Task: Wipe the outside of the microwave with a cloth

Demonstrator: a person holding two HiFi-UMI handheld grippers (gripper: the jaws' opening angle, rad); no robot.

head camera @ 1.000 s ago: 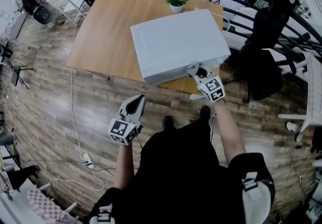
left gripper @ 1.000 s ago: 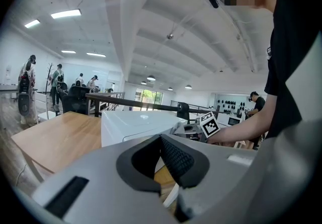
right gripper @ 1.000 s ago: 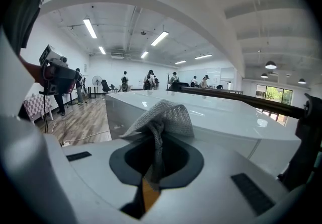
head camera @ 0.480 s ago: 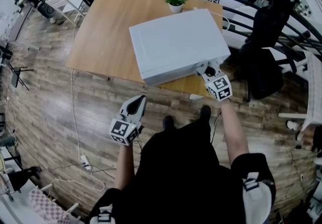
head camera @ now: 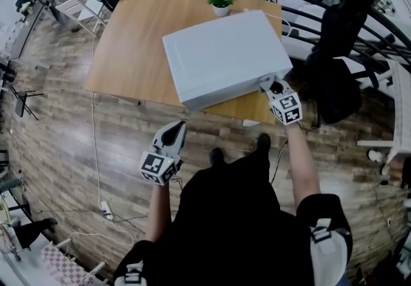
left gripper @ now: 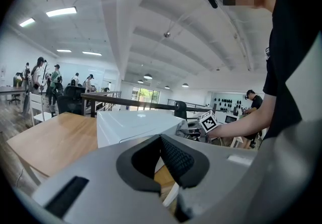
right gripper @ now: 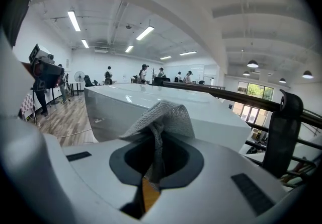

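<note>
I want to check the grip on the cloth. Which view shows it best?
The right gripper view: the grey cloth fills the middle, pinched in the jaws of the right gripper. The head view shows barely a scrap; the left gripper view, nothing sure.

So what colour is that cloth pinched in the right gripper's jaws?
Grey, with a woven texture. The cloth shows best in the right gripper view.

No legible text, labels, brands or numbers in any view.
</note>
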